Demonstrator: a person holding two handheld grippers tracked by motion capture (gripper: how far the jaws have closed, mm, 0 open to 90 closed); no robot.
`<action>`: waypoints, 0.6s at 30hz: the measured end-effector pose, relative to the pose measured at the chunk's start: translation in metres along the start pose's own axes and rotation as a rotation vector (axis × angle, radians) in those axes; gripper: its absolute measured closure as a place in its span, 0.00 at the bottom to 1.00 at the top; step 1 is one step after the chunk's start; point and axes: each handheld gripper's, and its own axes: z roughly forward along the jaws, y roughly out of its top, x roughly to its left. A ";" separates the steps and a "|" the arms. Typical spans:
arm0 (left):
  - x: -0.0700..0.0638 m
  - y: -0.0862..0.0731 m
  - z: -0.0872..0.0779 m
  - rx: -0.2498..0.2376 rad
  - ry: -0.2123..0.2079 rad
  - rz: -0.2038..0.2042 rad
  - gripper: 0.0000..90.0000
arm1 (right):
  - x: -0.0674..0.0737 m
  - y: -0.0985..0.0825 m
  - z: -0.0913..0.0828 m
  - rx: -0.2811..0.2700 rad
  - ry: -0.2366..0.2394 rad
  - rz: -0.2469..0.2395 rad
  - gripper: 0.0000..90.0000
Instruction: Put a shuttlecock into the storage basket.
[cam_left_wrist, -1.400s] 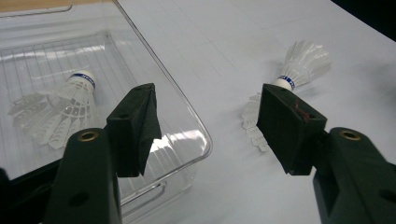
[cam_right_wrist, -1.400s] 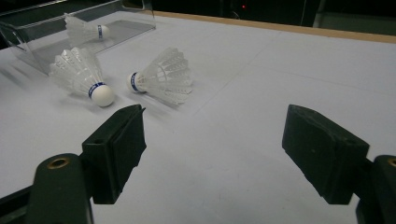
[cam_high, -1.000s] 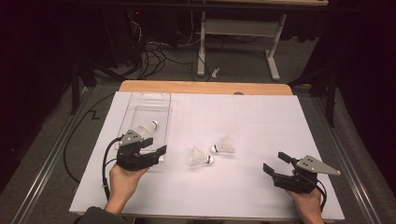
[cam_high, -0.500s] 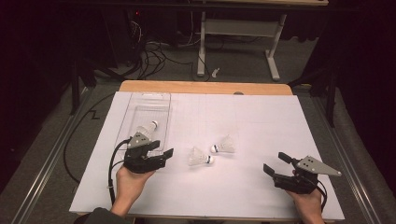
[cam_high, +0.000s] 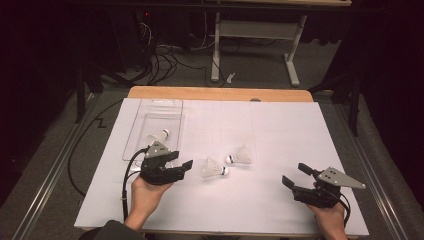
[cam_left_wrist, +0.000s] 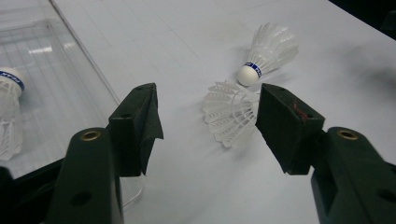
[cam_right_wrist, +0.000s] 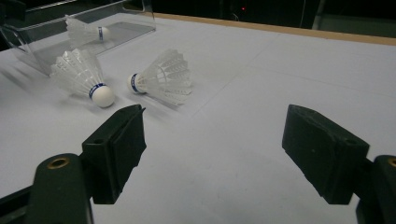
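Two white shuttlecocks lie on the white sheet mid-table, the nearer shuttlecock (cam_high: 214, 168) (cam_left_wrist: 229, 114) (cam_right_wrist: 79, 74) with its feathers toward my left gripper and the farther shuttlecock (cam_high: 240, 157) (cam_left_wrist: 271, 49) (cam_right_wrist: 163, 77) just behind it. A third shuttlecock (cam_high: 157, 137) (cam_left_wrist: 9, 112) (cam_right_wrist: 84, 30) rests inside the clear tray (cam_high: 150, 102) (cam_left_wrist: 56, 84). My left gripper (cam_high: 184, 169) (cam_left_wrist: 208, 93) is open by the tray's near end, its jaws pointing at the nearer shuttlecock a short way ahead, with nothing gripped. At the front right my right gripper (cam_high: 294, 174) (cam_right_wrist: 215, 112) stands open and empty.
A wooden table edge (cam_high: 220, 93) shows along the far side of the sheet. Beyond it stand a desk frame (cam_high: 250, 45) and a tangle of cables (cam_high: 160, 55) on the floor. Bare white sheet (cam_high: 280, 130) lies between the shuttlecocks and my right gripper.
My left gripper has slid rightward from the tray's near end toward the nearer shuttlecock. The right gripper and the shuttlecocks have stayed put.
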 end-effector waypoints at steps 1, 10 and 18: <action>-0.001 0.001 0.001 0.003 -0.001 0.001 0.44 | 0.000 0.000 0.000 0.000 0.002 -0.001 0.24; -0.005 0.005 0.008 0.025 -0.018 0.015 0.44 | 0.000 0.000 0.000 0.000 0.000 0.000 0.24; -0.014 0.009 0.018 0.054 -0.017 0.049 0.44 | 0.000 0.000 0.000 -0.002 0.001 -0.002 0.24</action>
